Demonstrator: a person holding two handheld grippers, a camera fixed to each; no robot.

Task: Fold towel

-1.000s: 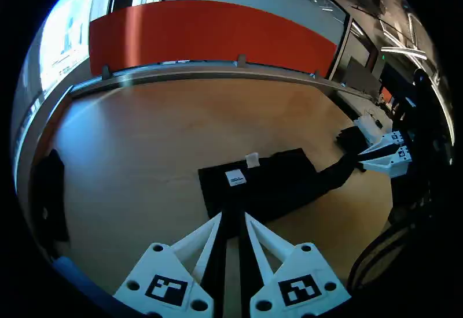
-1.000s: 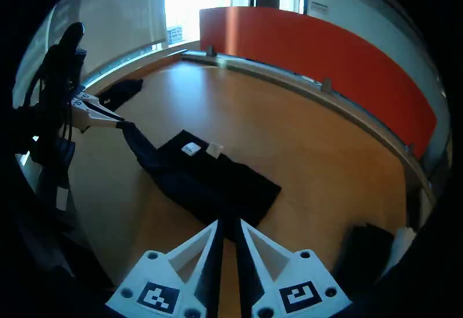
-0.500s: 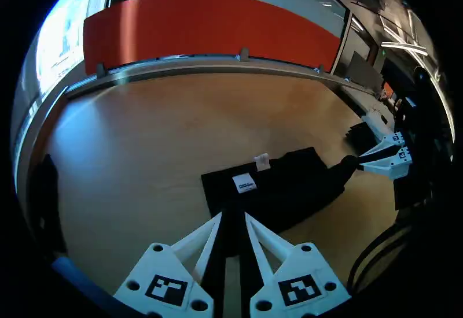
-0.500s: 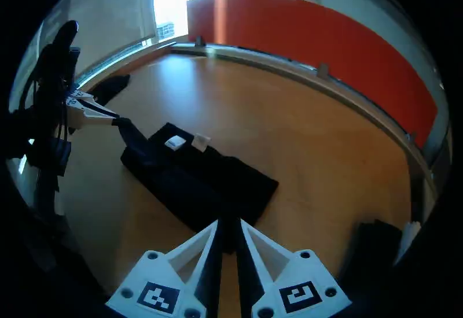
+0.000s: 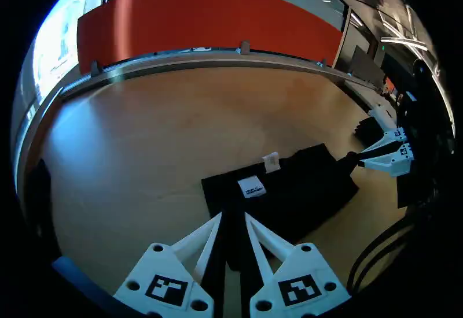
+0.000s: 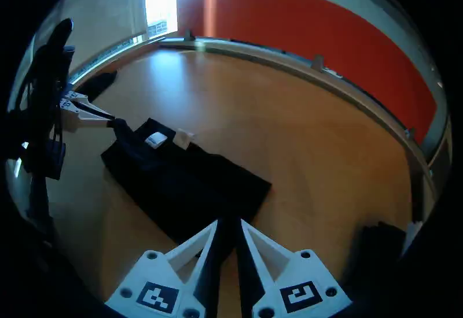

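Our left gripper (image 5: 232, 217) and right gripper (image 6: 227, 222) jaws each pinched a black towel (image 5: 301, 185) corner, so we needed level, matched travel past the white label (image 5: 252, 187).

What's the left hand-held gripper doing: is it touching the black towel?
Touching. The right gripper view shows the left hand-held gripper with its closed tips pinching a raised corner of the black towel.

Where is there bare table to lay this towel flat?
Bare tabletop runs from the towel back to the rail below the orange partition. Crowded: a dark pile at the right end, dark cloth at the left.
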